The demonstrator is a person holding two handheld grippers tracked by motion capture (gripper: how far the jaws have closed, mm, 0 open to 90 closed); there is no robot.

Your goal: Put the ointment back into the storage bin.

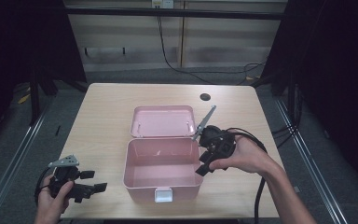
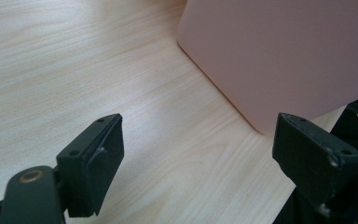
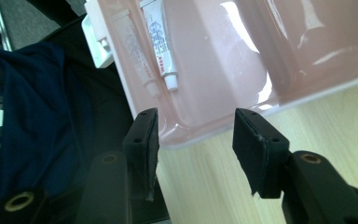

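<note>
A pink plastic box [image 1: 162,185] stands open at the table's middle, its lid [image 1: 163,120] laid back behind it. My right gripper [image 1: 202,164] sits at the box's right rim and is open. In the right gripper view the rim [image 3: 200,126] lies between its jaws [image 3: 196,140]. A white tube [image 3: 161,42] lies inside against the wall, with a fainter twin beside it that may be a reflection. My left gripper [image 1: 95,181] rests near the table's front left corner, open and empty, jaws [image 2: 198,149] facing the box's side wall [image 2: 284,56].
A white latch [image 1: 163,194] sticks out from the box's front. A dark round hole [image 1: 205,97] sits in the light wood table [image 1: 107,135] behind the lid. Cables trail off the right edge. Dark blue clothing [image 3: 28,116] is near the front edge.
</note>
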